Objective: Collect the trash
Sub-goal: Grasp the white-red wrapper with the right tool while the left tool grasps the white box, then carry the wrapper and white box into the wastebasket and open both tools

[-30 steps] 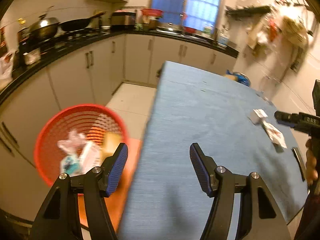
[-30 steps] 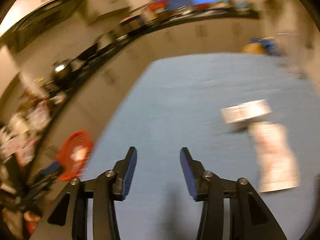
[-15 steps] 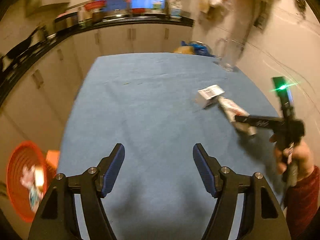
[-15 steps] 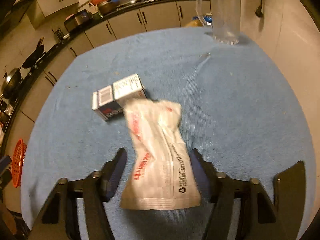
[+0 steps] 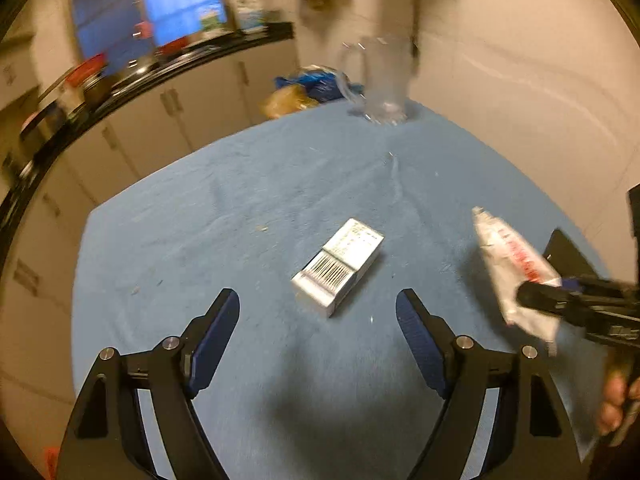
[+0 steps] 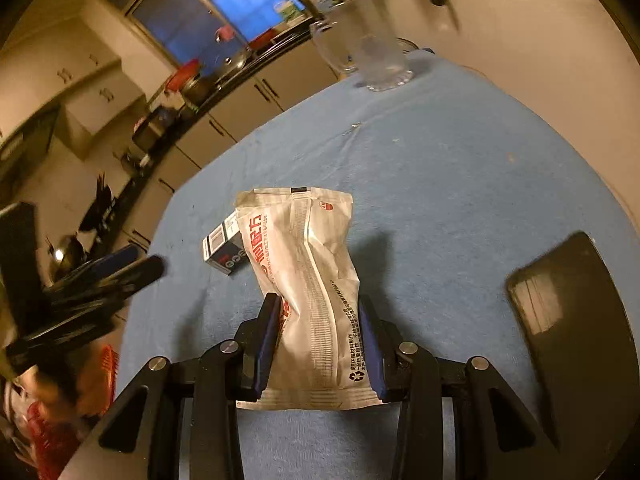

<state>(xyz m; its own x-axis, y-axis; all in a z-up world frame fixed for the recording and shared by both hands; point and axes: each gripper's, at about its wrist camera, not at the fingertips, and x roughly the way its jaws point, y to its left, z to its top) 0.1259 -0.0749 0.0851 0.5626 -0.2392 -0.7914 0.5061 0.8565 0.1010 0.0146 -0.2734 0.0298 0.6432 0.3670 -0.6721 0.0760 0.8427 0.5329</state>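
A small white box with a barcode (image 5: 340, 266) lies on the blue tablecloth (image 5: 280, 184). My left gripper (image 5: 316, 316) hovers just short of it, jaws opening and nothing between them. A white wrapper with red print (image 6: 308, 272) stands between the pads of my right gripper (image 6: 317, 304). Those jaws are closing, and both pads touch the wrapper's sides and pinch it narrower. In the left wrist view the wrapper (image 5: 512, 264) hangs tilted from the right gripper at the right edge. The box (image 6: 224, 248) peeks out behind the wrapper.
A clear glass mug (image 6: 372, 60) stands at the table's far end. A flat black slab (image 6: 572, 312) lies on the cloth to the right. A red basket (image 6: 108, 364) sits low at the left, off the table. Cabinets and a cluttered counter line the left.
The left view swung from the red basket to the table and came up to the box, jaws widening. The right gripper reached the wrapper and closed around its near end.
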